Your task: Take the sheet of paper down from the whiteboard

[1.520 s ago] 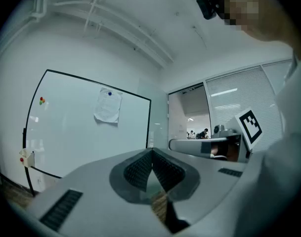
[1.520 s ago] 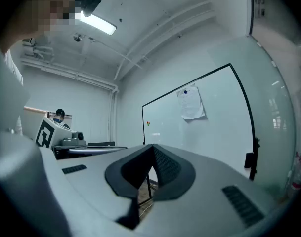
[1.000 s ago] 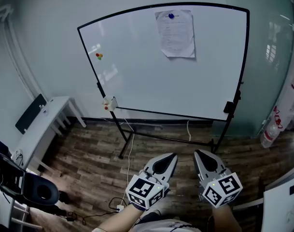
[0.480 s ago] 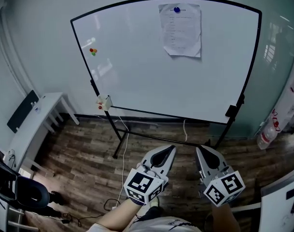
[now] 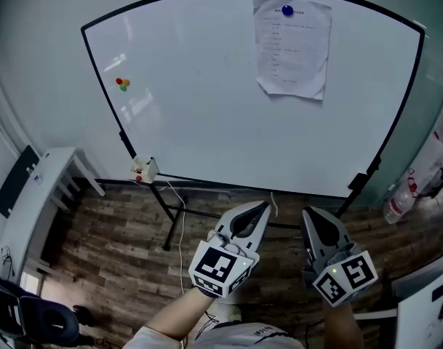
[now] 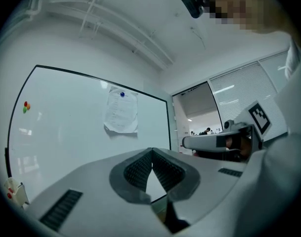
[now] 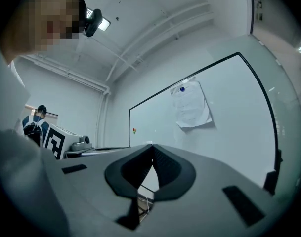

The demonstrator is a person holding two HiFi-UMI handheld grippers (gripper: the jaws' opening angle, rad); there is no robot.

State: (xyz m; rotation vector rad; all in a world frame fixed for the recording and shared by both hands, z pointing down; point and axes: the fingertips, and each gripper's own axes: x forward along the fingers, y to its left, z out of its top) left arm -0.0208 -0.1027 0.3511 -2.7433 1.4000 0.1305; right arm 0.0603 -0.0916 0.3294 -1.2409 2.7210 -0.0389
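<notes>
A printed sheet of paper [image 5: 294,47] hangs near the top right of the whiteboard [image 5: 206,107], pinned by a blue magnet [image 5: 287,9]. The sheet [image 6: 121,113] shows in the left gripper view, and the sheet [image 7: 191,104] also shows in the right gripper view. My left gripper [image 5: 263,206] and right gripper [image 5: 307,212] are side by side low in the head view, well below the board and apart from it. Both are shut with nothing between their jaws.
Small red, orange and green magnets [image 5: 122,83] sit at the board's left. A marker box [image 5: 144,169] hangs on the left leg of the stand. A white bench [image 5: 32,209] is at left over the wood floor, with cables [image 5: 179,217] under the stand.
The whiteboard and sheet have grown larger and nearer in the head view as I moved toward them. Both grippers stayed shut and kept side by side.
</notes>
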